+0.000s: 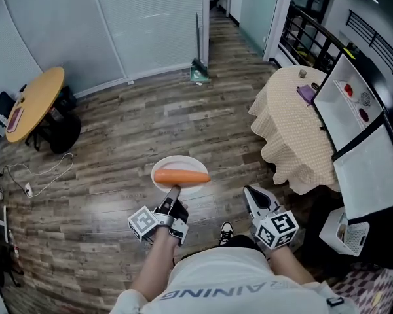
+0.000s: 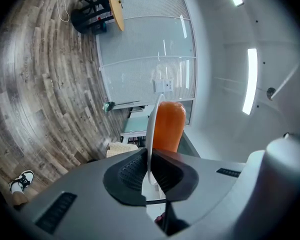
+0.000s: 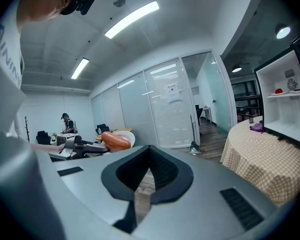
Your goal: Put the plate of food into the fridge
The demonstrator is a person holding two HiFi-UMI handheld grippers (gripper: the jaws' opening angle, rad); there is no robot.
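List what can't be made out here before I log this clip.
1. Head view: small red items on the open white fridge's shelves, too small to name.
2. Head view: purple object on the cloth-covered round table, too small to identify.
3. Left gripper view: round white plate's face, seen only edge-on.

Light: bright, even, from ceiling strips [image 3: 132, 19]
Glare: strips blown white
Distortion: fisheye bending, dark corners in both gripper views
Focus: mostly sharp

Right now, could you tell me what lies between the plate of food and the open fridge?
In the head view, a cloth-covered round table stands between the plate and the fridge; bare wooden floor fills the rest.
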